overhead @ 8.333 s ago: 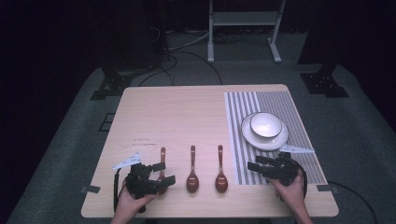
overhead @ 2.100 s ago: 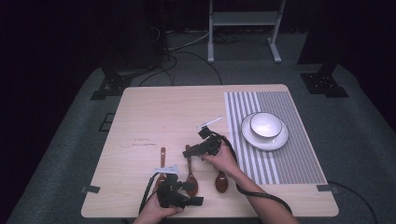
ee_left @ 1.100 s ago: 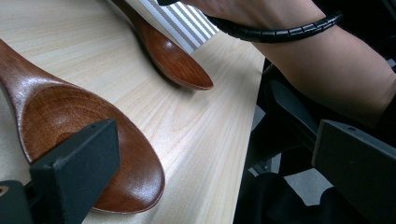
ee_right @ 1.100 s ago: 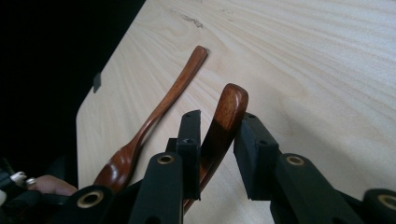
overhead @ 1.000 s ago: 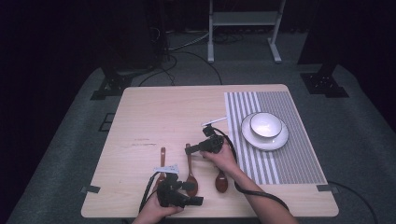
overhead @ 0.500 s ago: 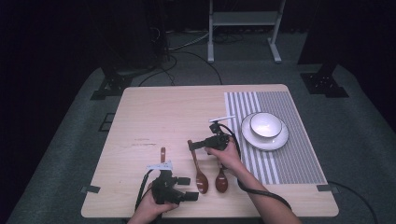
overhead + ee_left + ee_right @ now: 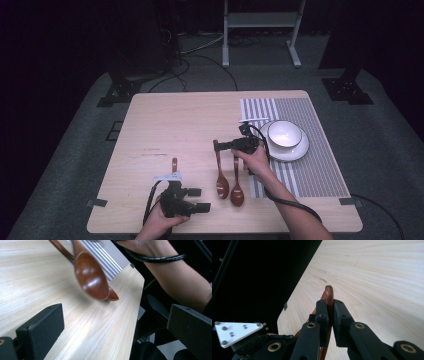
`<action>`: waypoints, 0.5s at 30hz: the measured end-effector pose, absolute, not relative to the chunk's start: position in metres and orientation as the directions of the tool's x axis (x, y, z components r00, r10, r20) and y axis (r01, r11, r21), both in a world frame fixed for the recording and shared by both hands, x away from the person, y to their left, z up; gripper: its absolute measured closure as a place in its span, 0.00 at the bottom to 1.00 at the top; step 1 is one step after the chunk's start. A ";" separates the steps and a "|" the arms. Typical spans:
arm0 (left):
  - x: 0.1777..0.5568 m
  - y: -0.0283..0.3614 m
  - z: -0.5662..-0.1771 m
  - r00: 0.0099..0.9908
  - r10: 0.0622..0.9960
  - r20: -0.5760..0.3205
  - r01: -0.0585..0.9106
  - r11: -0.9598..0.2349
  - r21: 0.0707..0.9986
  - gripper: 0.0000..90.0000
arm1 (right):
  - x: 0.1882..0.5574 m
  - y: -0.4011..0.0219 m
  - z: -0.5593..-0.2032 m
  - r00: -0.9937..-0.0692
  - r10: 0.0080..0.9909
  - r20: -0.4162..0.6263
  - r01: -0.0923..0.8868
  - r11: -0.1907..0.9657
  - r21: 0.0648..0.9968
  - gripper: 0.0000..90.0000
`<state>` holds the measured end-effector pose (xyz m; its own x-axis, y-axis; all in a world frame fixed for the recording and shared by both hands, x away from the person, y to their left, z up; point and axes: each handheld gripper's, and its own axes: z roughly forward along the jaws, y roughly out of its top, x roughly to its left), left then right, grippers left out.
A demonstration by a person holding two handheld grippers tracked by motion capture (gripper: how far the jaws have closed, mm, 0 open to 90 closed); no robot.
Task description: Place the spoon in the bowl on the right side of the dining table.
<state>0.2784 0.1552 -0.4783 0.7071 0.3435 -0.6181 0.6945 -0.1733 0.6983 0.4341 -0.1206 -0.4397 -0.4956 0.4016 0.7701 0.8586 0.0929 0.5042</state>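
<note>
Right claw, carried by the person's right hand near the middle of the table, clamped shut on the handle end of the middle wooden spoon; in the right gripper view the two black jaws press together on the handle, whose rounded tip stands just above them. The spoon's bowl lies toward the near edge of the table, just beside the bowl of a second spoon to its right; whether it touches the table cannot be told. A third spoon lies to the left, its bowl hidden behind the left claw, which is held low near the table's near edge with its jaws wide apart and nothing between them. A white bowl on a plate rests on the striped mat at the right, near the right hand.
</note>
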 end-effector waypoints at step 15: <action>0.280 0.162 -0.478 0.702 0.359 -0.615 0.694 -0.149 0.705 0.00 | 0.438 -0.155 -0.417 -0.475 0.445 0.759 0.851 0.013 0.525 0.92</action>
